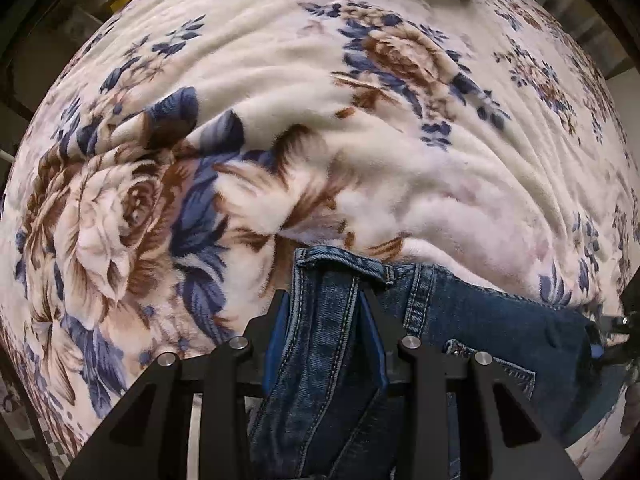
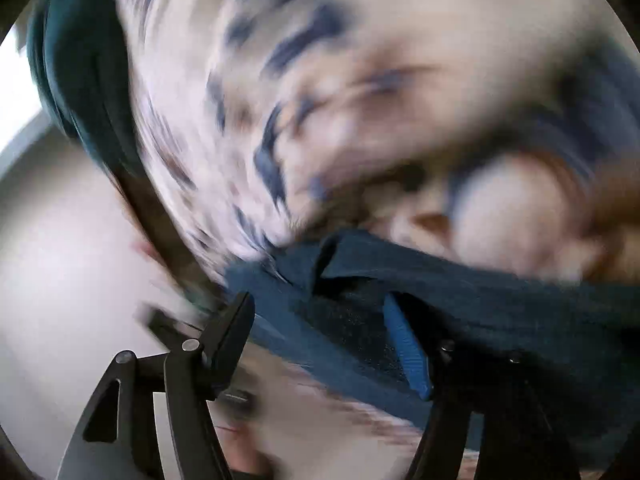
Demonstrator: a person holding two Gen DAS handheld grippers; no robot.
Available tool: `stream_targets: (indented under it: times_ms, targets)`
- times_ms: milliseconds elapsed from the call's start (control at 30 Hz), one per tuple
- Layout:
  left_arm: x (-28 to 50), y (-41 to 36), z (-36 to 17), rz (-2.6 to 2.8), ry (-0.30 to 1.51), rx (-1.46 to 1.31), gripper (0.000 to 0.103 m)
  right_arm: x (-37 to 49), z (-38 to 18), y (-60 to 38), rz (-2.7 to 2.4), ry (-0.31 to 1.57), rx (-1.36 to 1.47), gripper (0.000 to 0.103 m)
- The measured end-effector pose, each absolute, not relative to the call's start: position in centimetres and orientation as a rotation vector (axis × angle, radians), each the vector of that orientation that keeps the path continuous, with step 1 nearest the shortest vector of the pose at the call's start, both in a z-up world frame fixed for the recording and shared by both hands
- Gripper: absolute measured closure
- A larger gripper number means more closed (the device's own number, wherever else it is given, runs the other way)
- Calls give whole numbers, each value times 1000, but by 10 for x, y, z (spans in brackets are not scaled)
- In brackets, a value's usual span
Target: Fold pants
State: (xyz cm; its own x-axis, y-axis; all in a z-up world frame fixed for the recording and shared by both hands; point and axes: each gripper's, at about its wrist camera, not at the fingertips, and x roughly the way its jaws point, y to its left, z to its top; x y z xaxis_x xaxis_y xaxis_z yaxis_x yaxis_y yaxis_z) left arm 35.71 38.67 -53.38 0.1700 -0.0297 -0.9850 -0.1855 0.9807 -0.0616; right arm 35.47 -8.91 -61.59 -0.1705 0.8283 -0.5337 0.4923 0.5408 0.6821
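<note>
Two claws held one pair of blue denim jeans over a flowered bed.

Left claw [image 1: 326, 300] pinched the stitched waistband of the blue denim jeans [image 1: 460, 320], likely to lift and stretch them for folding above the cream floral fleece blanket [image 1: 280, 80]. Right claw [image 2: 320, 324], blurred, had dark denim between its fingers; I cannot tell if it gripped. Faded seams and a pocket showed near.

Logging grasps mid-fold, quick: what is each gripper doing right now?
Left gripper: shut on the blue denim jeans, at a stitched seam.
Right gripper: blue fabric lies between its fingers; blur hides whether it is clamped.
</note>
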Motion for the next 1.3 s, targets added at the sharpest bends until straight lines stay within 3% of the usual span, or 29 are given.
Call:
stream_targets:
  times_ms: [67, 100, 133, 267, 367, 400, 433, 500, 567, 600, 667, 700, 733, 767, 833, 1000, 1067, 1133, 1200, 1300]
  targets:
    - [359, 384, -534, 109, 1399, -164, 70, 364, -603, -66, 493, 1880, 768, 54]
    - [359, 383, -534, 106, 1398, -161, 70, 369, -598, -55, 493, 1910, 589, 88]
    - [360, 383, -534, 104, 1398, -156, 70, 374, -588, -51, 481, 1904, 461, 93]
    - [360, 381, -534, 106, 1397, -134, 70, 399, -554, -73, 417, 1787, 372, 95]
    - [360, 376, -527, 135, 1396, -109, 68, 412, -533, -64, 497, 1776, 245, 93]
    - [359, 369, -516, 165, 1383, -82, 68, 406, -528, -56, 524, 1783, 198, 80]
    - [357, 363, -507, 188, 1369, -60, 68, 403, -527, -41, 541, 1789, 106, 57]
    - [348, 339, -479, 191, 1321, -35, 68, 387, -526, -26, 561, 1776, -37, 34]
    - [339, 304, -454, 148, 1276, -34, 62, 374, -532, -29, 533, 1789, -113, 34]
    - [340, 284, -445, 114, 1266, -26, 51, 369, -538, -33, 518, 1801, -125, 34]
    - [343, 250, -438, 55, 1257, -25, 41, 360, -552, -46, 481, 1836, -135, 35]
    - [346, 234, -443, 15, 1267, -33, 41, 356, -559, -51, 483, 1852, -128, 47]
    - [351, 225, -449, -14, 1289, -42, 41, 353, -563, -50, 491, 1855, -114, 75]
    - [356, 211, -463, -45, 1326, -52, 41, 351, -564, -55, 478, 1849, -115, 86]
    - [364, 194, -486, -73, 1378, -41, 41, 358, -559, -73, 389, 1804, -12, 92]
    - [368, 177, -526, -99, 1485, -45, 41, 365, -554, -125, 370, 1813, 197, 89]
    - [367, 176, -526, -99, 1477, -30, 41, 361, -542, -137, 416, 1790, 178, 75]
    - [368, 177, -527, -93, 1477, -19, 41, 355, -527, -157, 395, 1761, 79, 50]
    - [369, 177, -529, -83, 1483, -17, 41, 346, -522, -174, 337, 1750, -92, 44]
    - [367, 172, -527, -66, 1469, 2, 41, 332, -532, -198, 311, 1809, -172, 44]
